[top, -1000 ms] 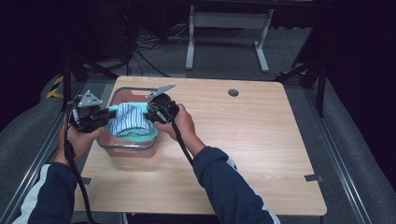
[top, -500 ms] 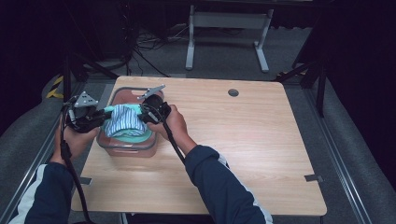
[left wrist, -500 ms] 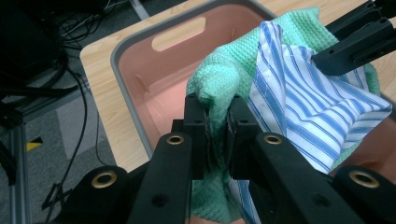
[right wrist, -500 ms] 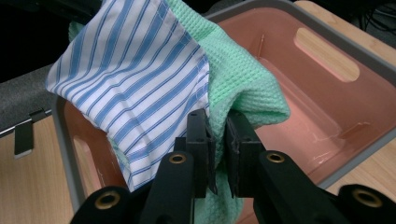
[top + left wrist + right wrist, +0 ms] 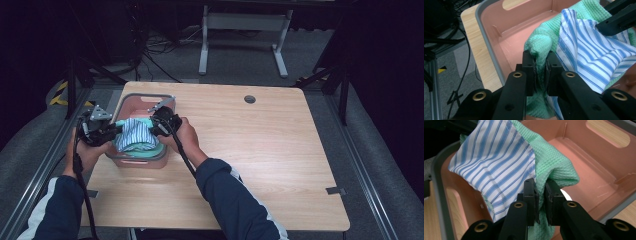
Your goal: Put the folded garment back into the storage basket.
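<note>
A pink bin with a grey rim stands at the table's left side. Over it hang a green waffle cloth and a blue-and-white striped cloth, bundled together. My left gripper is shut on a fold of the green cloth, at the bundle's left. My right gripper pinches the green cloth at the bundle's right, beside the striped cloth. In the high view the left gripper and the right gripper hold the bundle between them above the bin.
The bin's pink floor is bare at its far end, with handle cut-outs in the walls. The wooden table stretches out to the right, with a round grommet near its back edge. A metal stand stands beyond.
Both grippers have moved closer together and slightly down over the bin, bunching the cloths between them.
</note>
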### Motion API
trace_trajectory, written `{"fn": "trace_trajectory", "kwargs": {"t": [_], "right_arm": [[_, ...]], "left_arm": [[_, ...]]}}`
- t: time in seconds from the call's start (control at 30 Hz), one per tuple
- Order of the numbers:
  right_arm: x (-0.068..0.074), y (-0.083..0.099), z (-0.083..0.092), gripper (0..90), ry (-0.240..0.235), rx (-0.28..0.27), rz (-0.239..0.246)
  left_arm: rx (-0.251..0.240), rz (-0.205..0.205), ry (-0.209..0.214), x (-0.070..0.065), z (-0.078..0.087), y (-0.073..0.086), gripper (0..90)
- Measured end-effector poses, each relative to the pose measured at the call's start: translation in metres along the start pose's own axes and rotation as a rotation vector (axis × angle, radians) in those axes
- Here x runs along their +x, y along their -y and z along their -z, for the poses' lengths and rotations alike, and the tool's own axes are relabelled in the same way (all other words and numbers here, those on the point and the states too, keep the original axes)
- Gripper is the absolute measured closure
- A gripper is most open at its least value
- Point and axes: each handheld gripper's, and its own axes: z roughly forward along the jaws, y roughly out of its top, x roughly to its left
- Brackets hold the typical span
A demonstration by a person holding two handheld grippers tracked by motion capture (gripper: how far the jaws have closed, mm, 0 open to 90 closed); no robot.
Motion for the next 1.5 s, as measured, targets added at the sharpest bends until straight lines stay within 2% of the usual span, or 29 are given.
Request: {"fn": "trace_trajectory", "kwargs": {"t": [0.03,0.23,0.33,0.5,0.6,0.67,0.73,0.77,1.0,1.13,1.2,1.27,1.3,1.37,1.5], "right_arm": [[0.0,0.001,-0.001,80.4,0.0,0.004,-0.001],[-0.003,0.007,-0.006,79.7,0.002,0.011,-0.01],[-0.003,0.009,-0.007,79.3,-0.001,0.017,-0.011],[-0.003,0.011,-0.007,78.1,0.003,0.021,-0.012],[-0.004,0.012,-0.006,76.1,0.007,0.02,-0.011],[-0.004,0.012,-0.005,74.8,0.019,0.017,-0.013],[-0.004,0.013,-0.004,73.9,0.018,0.014,-0.012],[-0.004,0.013,-0.003,73.0,0.019,0.01,-0.014],[-0.002,0.013,0.003,65.6,0.042,0.0,-0.002],[0.001,0.013,0.01,60.6,0.054,-0.005,0.03],[0.001,0.014,0.014,58.9,0.061,-0.008,0.04],[0.004,0.015,0.022,53.7,0.078,-0.025,0.069],[0.005,0.016,0.025,52.6,0.097,-0.022,0.082],[0.005,0.016,0.029,51.3,0.103,-0.027,0.096],[0.004,0.018,0.042,45.6,0.14,-0.039,0.124]], "left_arm": [[0.012,0.001,0.0,0.0,-0.001,0.0,80.9],[0.004,-0.001,-0.002,-0.001,-0.007,0.003,79.8],[0.019,0.002,-0.009,-0.001,-0.009,0.004,78.7],[0.025,0.003,-0.024,-0.002,-0.01,0.006,74.2],[0.04,0.011,-0.041,-0.001,-0.01,0.007,68.2],[0.025,0.012,-0.042,-0.001,-0.01,0.008,65.7],[0.029,0.006,-0.041,-0.001,-0.009,0.008,64.0],[0.018,0.021,-0.036,-0.002,-0.009,0.009,64.0],[-0.023,0.024,-0.048,-0.003,0.002,0.007,55.9],[-0.06,0.018,-0.044,-0.008,0.01,0.006,51.3],[-0.061,0.012,-0.039,-0.01,0.012,0.006,51.1],[-0.073,-0.015,-0.037,-0.016,0.017,0.006,50.5],[-0.08,-0.015,-0.029,-0.018,0.019,0.006,49.1],[-0.089,-0.017,-0.022,-0.02,0.02,0.006,47.5],[-0.101,-0.049,-0.026,-0.034,0.022,0.003,38.6]]}}
